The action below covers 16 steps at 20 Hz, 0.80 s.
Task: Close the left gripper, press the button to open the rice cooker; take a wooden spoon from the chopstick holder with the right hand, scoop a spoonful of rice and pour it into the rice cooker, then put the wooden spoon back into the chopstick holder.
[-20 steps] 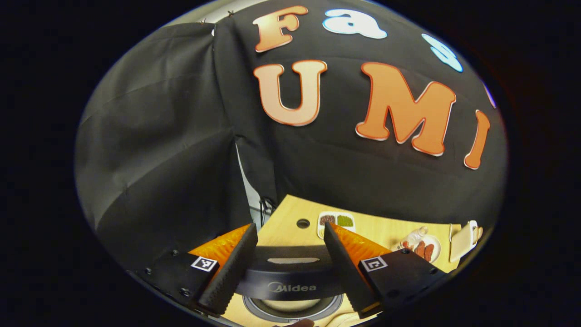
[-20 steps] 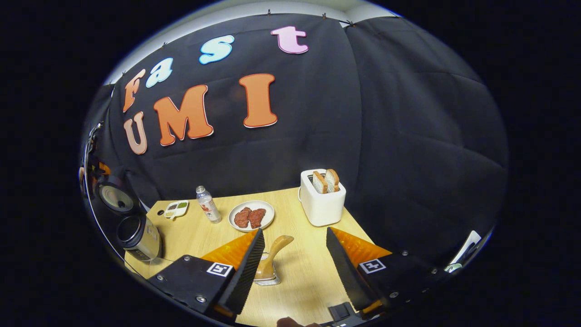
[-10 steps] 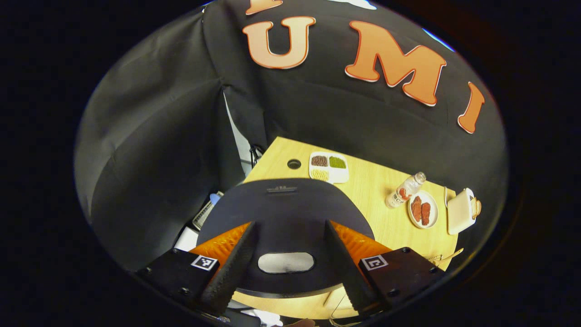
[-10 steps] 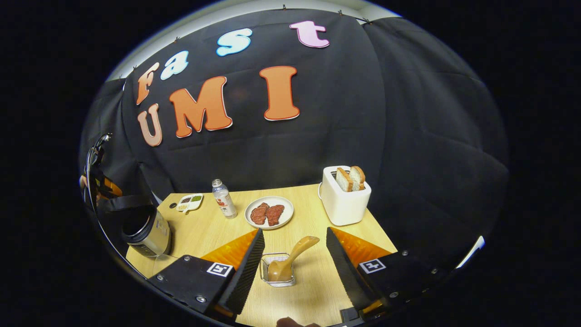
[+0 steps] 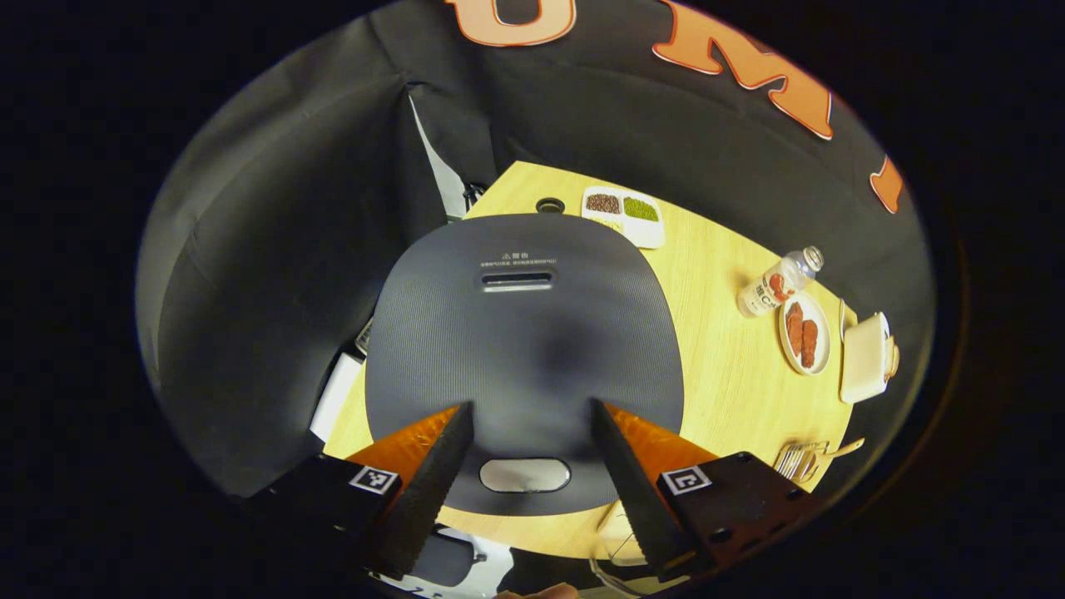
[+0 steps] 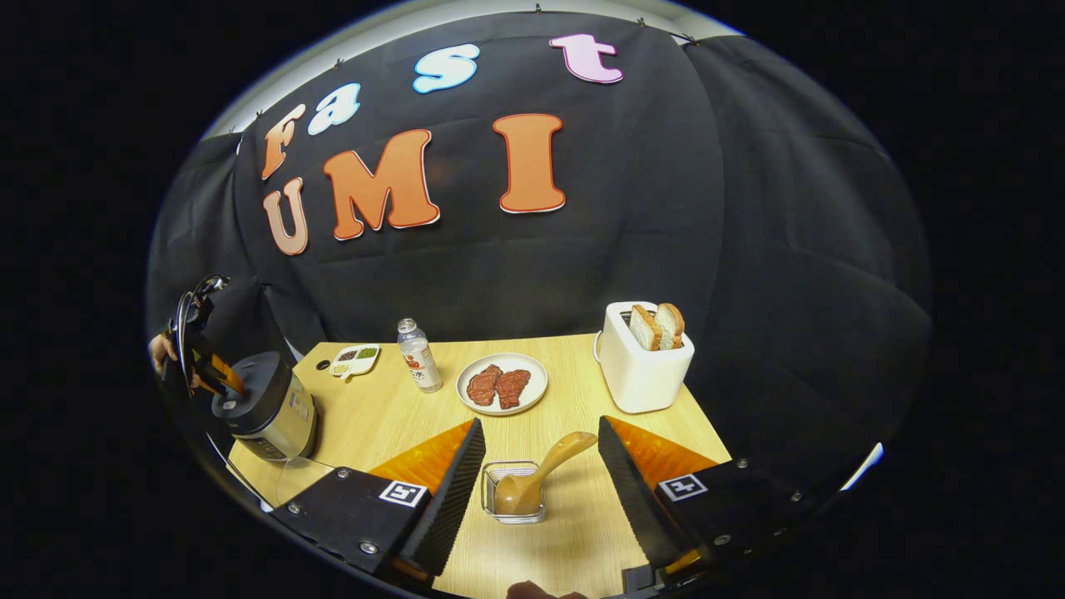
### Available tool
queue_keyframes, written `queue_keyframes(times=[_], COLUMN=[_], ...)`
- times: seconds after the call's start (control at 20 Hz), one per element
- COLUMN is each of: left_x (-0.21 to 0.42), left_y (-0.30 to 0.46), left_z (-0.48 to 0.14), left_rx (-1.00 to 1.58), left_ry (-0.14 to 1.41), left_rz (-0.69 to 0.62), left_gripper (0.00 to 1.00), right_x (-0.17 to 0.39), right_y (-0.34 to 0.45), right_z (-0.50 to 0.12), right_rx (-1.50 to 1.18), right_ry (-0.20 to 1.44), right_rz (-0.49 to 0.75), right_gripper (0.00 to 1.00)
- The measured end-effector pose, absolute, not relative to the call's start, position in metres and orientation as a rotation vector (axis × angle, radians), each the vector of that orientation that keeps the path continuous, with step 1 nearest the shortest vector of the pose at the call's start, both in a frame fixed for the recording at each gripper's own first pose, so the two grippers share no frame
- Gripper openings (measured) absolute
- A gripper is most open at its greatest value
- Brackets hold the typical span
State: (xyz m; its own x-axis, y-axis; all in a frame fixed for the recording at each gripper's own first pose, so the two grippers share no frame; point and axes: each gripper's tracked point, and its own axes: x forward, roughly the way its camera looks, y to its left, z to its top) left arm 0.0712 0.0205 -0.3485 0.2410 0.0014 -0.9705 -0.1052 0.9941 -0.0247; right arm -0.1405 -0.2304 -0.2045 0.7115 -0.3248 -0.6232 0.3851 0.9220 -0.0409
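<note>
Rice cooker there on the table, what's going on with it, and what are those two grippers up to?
A person holds a gripper in each hand. The left gripper hangs open over the rice cooker, whose lid is down, with the lid button between its fingers, not pressed. The right gripper is open too, pointed at the wooden spoon standing in the chopstick holder, not touching it. No rice has been scooped yet.

black tongs, square tags, screws
</note>
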Motion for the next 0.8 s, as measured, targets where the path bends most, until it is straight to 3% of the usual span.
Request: queue_keyframes(times=[0.3, 0.45, 0.5, 0.8], left_x=[0.07, 0.056, 0.054, 0.078], left_y=[0.021, 0.025, 0.023, 0.008], left_z=[-0.346, -0.342, -0.341, -0.278], left_rx=[-0.065, -0.094, -0.106, -0.061], left_ry=[1.19, 1.211, 1.207, 0.935], left_rz=[0.079, 0.107, 0.101, 0.06], left_gripper=[1.0, 0.96, 0.99, 1.0], right_x=[-0.128, -0.111, -0.106, -0.073], right_y=[-0.212, -0.201, -0.197, -0.172], right_z=[-0.205, -0.199, -0.197, -0.195], right_rx=[0.089, 0.097, 0.097, 0.11], right_ry=[0.665, 0.65, 0.638, 0.608], right_rz=[-0.345, -0.312, -0.305, -0.255], right_gripper=[0.86, 0.86, 0.86, 0.86])
